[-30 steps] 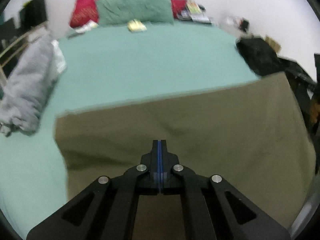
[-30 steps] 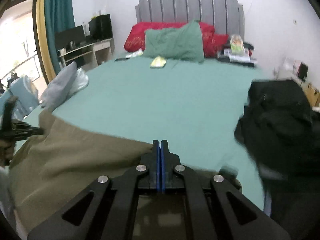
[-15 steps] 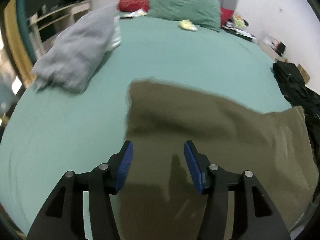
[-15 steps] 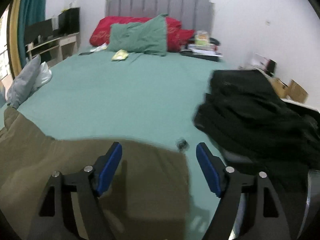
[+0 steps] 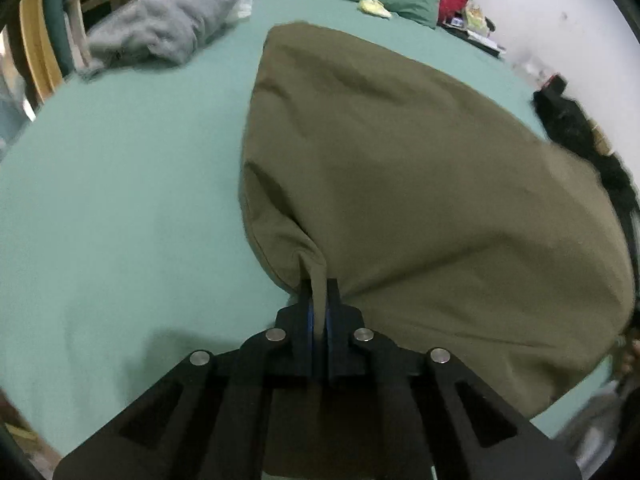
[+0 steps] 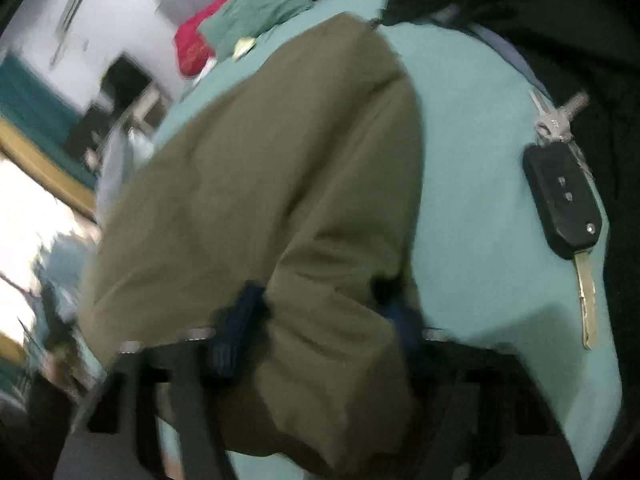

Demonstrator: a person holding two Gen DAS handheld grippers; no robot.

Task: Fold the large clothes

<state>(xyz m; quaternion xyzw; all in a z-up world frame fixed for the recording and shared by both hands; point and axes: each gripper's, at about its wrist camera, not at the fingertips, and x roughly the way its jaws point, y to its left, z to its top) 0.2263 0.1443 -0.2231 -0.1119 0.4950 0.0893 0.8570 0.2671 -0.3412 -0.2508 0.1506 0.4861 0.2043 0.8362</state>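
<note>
Currently, left gripper (image 5: 319, 304) clamped on near edge of olive-green cloth garment (image 5: 420, 184), right gripper (image 6: 324, 320) spread wide around blurred garment fold, black car key (image 6: 564, 196) right, on teal bedsheet (image 5: 120, 200).

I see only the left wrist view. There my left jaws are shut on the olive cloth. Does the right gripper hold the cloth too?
Observer: Not yet. The right gripper has its jaws apart, with a fold of the cloth between them. The picture is blurred.
Operator: Is anything lying near the cloth on that side?
Observer: Yes. A car key with a key bunch lies on the sheet, to the right of the cloth and not touching it.
</note>
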